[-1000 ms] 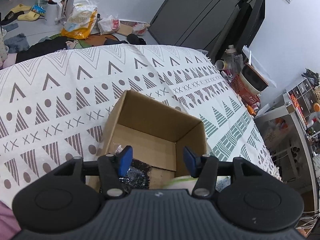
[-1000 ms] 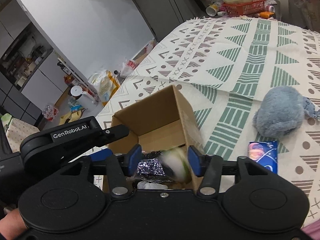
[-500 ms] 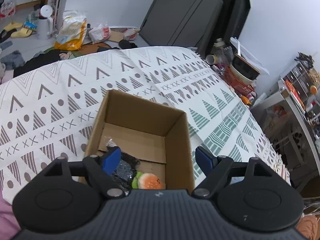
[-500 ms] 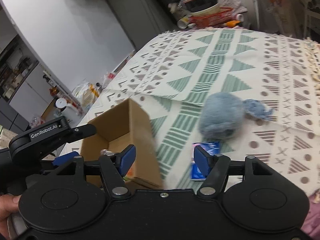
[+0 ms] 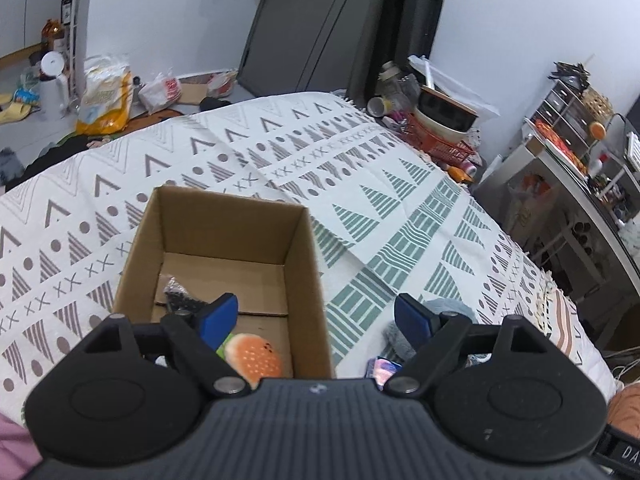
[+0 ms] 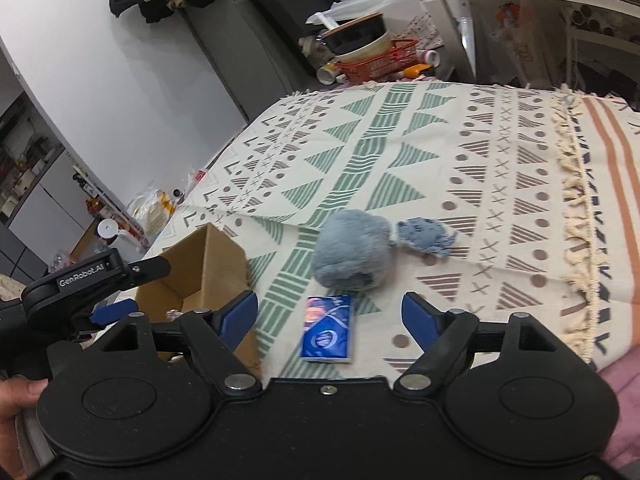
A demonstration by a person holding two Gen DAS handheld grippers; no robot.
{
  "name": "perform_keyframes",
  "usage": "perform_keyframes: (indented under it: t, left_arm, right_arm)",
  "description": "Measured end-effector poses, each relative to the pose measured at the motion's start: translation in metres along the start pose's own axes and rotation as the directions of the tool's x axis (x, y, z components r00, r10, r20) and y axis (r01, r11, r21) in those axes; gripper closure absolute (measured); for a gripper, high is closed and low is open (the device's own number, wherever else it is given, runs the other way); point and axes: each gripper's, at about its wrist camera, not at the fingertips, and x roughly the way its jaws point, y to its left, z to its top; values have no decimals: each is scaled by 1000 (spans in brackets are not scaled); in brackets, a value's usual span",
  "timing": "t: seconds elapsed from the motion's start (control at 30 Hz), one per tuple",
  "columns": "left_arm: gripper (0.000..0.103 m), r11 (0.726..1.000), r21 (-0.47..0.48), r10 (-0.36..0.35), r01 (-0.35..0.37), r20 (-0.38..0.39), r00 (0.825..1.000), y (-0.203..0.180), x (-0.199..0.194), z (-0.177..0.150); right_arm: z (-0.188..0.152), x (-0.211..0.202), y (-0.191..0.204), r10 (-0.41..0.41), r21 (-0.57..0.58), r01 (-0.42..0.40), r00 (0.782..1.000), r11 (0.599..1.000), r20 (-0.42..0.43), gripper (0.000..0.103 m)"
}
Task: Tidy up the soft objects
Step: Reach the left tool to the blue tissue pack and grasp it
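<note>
An open cardboard box (image 5: pixel 224 216) stands on the patterned blanket and also shows in the right wrist view (image 6: pixel 200 264). Inside it lie an orange burger plush (image 5: pixel 252 358) and a dark shiny packet (image 5: pixel 178 298). My left gripper (image 5: pixel 316 316) is open and empty above the box's near right wall. My right gripper (image 6: pixel 330 316) is open and empty, just above a blue tissue pack (image 6: pixel 327 328). A grey-blue plush (image 6: pixel 352 254) lies beyond the pack, with a small blue knitted piece (image 6: pixel 426 236) to its right. The plush peeks past the left gripper's right finger (image 5: pixel 444 306).
The blanket (image 6: pixel 400 148) has a tasselled edge (image 6: pixel 576 208) at the right. A red basket with bowls (image 6: pixel 376 60) stands past the far end. Bags and bottles lie on the floor (image 5: pixel 104 96) to the left.
Both grippers have opened wider. A green-and-white soft toy dropped from the right gripper into the box; the right gripper then swung right to the tissue pack and plush. The left gripper shifted right.
</note>
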Motion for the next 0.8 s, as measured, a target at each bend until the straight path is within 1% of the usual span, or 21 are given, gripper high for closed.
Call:
perform_keyframes:
  t: [0.17, 0.27, 0.47, 0.63, 0.7, 0.8]
  left_arm:
    - [19, 999, 45, 7, -8, 20, 1000, -13, 0, -5]
    - [19, 997, 75, 12, -14, 22, 1000, -22, 2, -8]
    - [19, 992, 127, -15, 12, 19, 1000, -39, 5, -16]
    - [19, 975, 220, -42, 41, 0, 999, -61, 11, -29]
    - [19, 969, 246, -35, 38, -18, 999, -69, 17, -35]
    - [19, 961, 275, -33, 38, -24, 999, -77, 22, -42]
  right_arm:
    - [3, -6, -27, -15, 26, 14, 1000, 1000, 10, 22]
    - [6, -6, -40, -26, 22, 26, 1000, 999, 5, 22]
    - [13, -4, -58, -37, 26, 37, 999, 999, 5, 22]
    - [20, 2, -71, -38, 51, 37, 999, 998, 9, 22]
    - [22, 5, -73, -42, 49, 42, 999, 998, 15, 22]
    - [23, 11, -76, -18, 57, 17, 1000, 998, 15, 22]
